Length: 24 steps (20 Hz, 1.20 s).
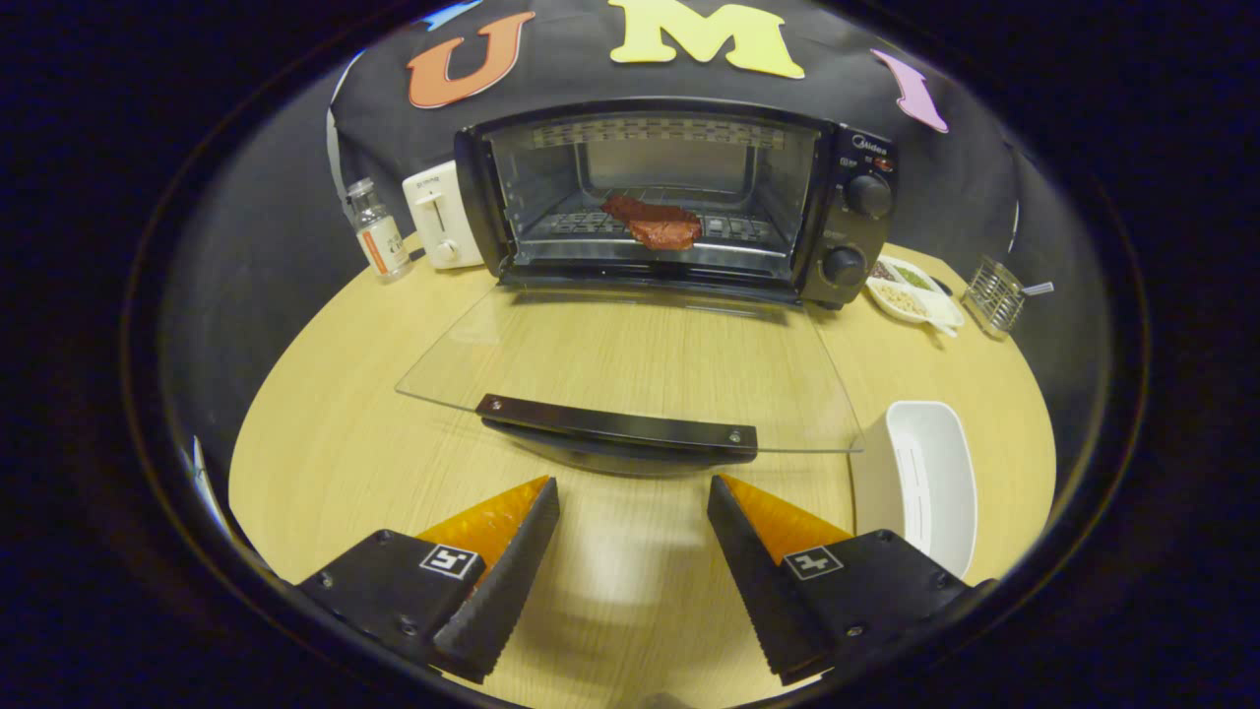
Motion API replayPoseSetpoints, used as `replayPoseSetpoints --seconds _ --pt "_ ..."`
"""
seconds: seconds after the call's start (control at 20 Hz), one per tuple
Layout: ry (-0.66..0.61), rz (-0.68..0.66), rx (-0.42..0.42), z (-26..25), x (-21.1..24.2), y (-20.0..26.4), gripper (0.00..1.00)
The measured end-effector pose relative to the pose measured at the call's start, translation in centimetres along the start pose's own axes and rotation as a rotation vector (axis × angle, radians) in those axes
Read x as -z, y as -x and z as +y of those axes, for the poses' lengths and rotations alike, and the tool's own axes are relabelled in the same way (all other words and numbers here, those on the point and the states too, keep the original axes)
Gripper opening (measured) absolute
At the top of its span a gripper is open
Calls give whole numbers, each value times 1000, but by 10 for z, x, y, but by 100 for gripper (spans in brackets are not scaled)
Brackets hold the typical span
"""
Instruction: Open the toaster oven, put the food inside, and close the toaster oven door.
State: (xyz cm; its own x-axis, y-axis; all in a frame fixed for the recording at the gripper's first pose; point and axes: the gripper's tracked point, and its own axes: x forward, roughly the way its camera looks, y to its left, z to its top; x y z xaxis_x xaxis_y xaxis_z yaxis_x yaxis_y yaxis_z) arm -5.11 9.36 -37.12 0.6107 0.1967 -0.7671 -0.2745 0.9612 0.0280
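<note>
- The hand-held gripper [633, 517] hangs low over the wooden counter [325, 433], its two fingers spread wide apart with nothing between them.
- Straight ahead, just beyond the fingertips, lies the black door handle [617, 425] of the toaster oven [679, 197]; the bar's long axis runs left to right, crosswise to the fingers, and reaches past the gap between them on both sides.
- The glass door [630, 354] is folded fully down and flat towards the gripper, hinged at the oven's far lower edge.
- The food, a reddish piece of meat [655, 223], already rests on the rack inside the oven, far beyond the handle.
- Judged from this, only the closing remains: the handle must be lifted up and away, towards the oven.
- A white tray [930, 483] sits just right of the door's near corner.
</note>
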Motion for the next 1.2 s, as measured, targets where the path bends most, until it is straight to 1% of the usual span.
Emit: replayPoseSetpoints --seconds 0.15,0.25,0.45,0.65,0.95,1.05,1.1,1.2 --pt "13 -4 12 -8 -5 -9 98" --pt "5 4 1 -8 -7 -8 98" --pt "27 -12 9 -9 -18 4 97" --pt "36 -25 14 -12 -38 16 97" --pt "18 -72 27 -22 -90 32 97" --pt "7 -105 26 -23 -114 37 98" --pt "-6 -129 10 -20 -126 39 97" --pt "-10 -173 20 -23 -147 46 97"
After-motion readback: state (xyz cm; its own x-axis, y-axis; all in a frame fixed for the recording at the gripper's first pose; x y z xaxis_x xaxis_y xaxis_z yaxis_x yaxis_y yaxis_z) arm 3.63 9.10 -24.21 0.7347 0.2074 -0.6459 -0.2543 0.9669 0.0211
